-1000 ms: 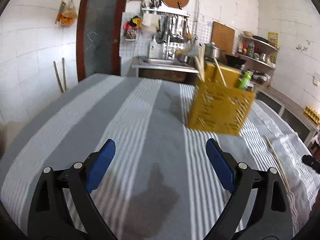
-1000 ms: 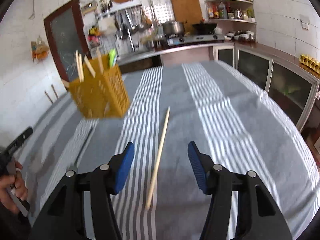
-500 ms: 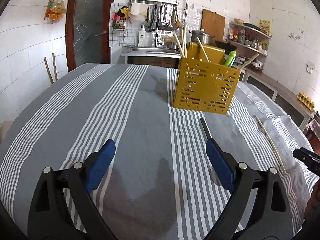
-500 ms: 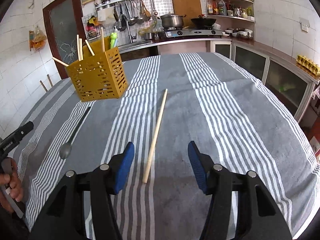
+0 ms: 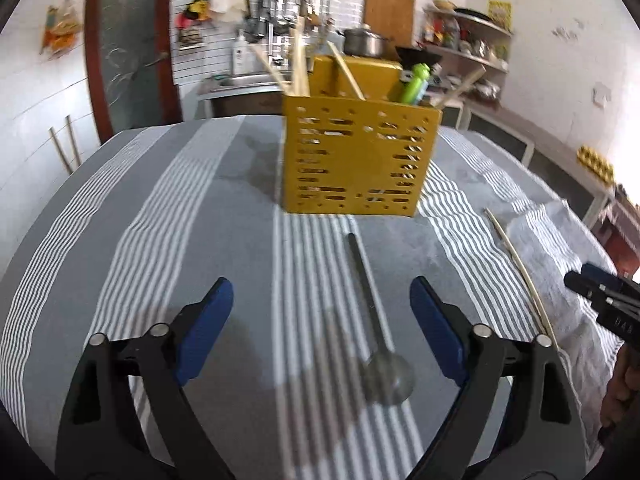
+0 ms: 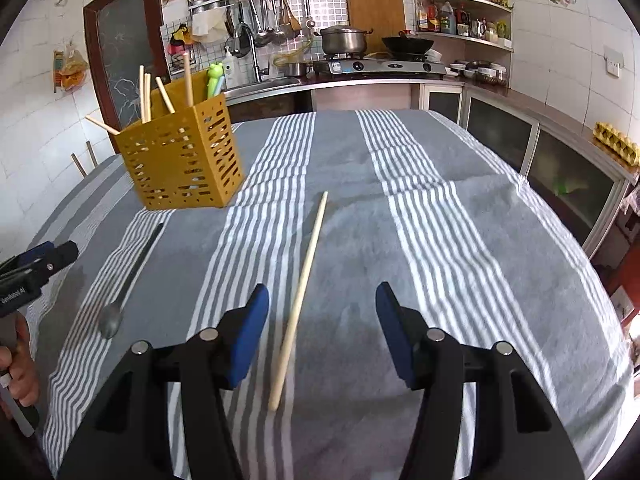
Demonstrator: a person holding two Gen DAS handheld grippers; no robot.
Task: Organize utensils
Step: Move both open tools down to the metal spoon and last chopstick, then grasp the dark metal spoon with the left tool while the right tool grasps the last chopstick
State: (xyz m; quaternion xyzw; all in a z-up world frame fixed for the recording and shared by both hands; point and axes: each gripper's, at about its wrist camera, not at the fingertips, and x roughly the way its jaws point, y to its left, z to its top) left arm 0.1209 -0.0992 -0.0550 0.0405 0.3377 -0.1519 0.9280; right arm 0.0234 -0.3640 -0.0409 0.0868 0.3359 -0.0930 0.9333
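Note:
A yellow perforated utensil holder (image 5: 356, 160) stands on the striped tablecloth, with several chopsticks and a green frog-topped utensil (image 5: 414, 88) in it; it also shows in the right wrist view (image 6: 182, 160). A dark metal spoon (image 5: 374, 320) lies flat before it, bowl toward me, between the fingers of my open left gripper (image 5: 320, 320). It shows in the right wrist view (image 6: 128, 280) too. A loose wooden chopstick (image 6: 302, 292) lies between the fingers of my open right gripper (image 6: 322, 320), and shows in the left wrist view (image 5: 520, 268). Both grippers are empty.
The grey and white striped tablecloth (image 6: 440, 240) covers the table, bunched into a fold at the right (image 5: 552, 240). A kitchen counter with sink, stove and pots (image 6: 344, 40) stands behind. Cabinets (image 6: 560, 160) run along the right.
My left gripper has moved forward and right, so the spoon now lies between its fingers and the holder looms closer. My right gripper has shifted slightly over the chopstick.

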